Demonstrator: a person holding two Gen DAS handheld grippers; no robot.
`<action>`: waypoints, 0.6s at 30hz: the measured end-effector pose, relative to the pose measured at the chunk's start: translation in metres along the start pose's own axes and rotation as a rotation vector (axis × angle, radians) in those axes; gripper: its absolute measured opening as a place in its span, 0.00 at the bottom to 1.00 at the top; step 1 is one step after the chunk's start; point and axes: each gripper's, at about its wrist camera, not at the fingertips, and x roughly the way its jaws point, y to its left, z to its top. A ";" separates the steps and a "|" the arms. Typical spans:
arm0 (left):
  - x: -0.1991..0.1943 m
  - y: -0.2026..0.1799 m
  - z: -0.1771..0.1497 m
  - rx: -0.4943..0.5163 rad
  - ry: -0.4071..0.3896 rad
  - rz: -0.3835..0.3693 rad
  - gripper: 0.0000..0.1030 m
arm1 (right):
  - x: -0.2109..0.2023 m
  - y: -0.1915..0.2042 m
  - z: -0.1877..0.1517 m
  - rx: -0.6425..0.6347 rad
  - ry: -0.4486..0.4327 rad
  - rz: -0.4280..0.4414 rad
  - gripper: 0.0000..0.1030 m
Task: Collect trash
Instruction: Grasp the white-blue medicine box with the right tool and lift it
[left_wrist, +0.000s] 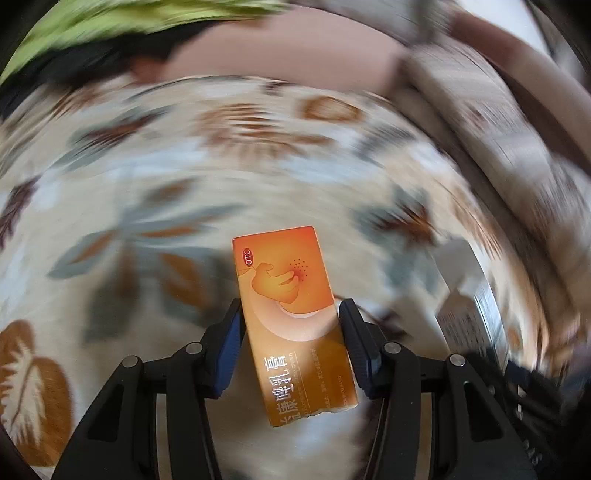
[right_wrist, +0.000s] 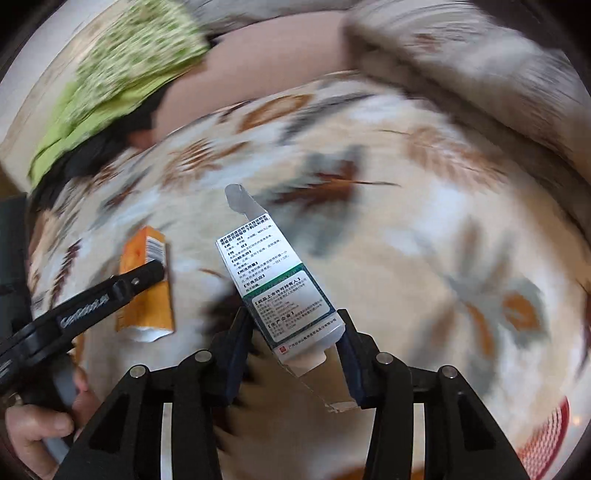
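My left gripper (left_wrist: 290, 314) is shut on an orange medicine box (left_wrist: 291, 317) and holds it above a leaf-patterned bedspread (left_wrist: 147, 177). The same orange box (right_wrist: 147, 284) and the left gripper's black finger (right_wrist: 140, 280) show at the left of the right wrist view. My right gripper (right_wrist: 293, 325) is shut on a white and green medicine box (right_wrist: 277, 284) with open end flaps. That white box also shows blurred at the right of the left wrist view (left_wrist: 469, 314).
The leaf-patterned bedspread (right_wrist: 424, 221) fills both views. A green patterned cloth (right_wrist: 122, 85) and a dark item lie at the far left. A grey-beige blanket (right_wrist: 461, 62) is bunched at the far right. A red and white item (right_wrist: 546, 439) sits at the lower right.
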 end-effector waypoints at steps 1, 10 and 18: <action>0.002 -0.013 -0.004 0.044 0.012 -0.009 0.49 | -0.004 -0.008 -0.004 0.009 -0.009 -0.023 0.47; 0.019 -0.041 -0.016 0.152 0.046 0.078 0.47 | 0.006 -0.033 -0.009 -0.050 0.029 -0.003 0.50; 0.024 -0.045 -0.018 0.181 0.032 0.113 0.47 | -0.007 -0.033 -0.009 -0.141 -0.024 -0.008 0.52</action>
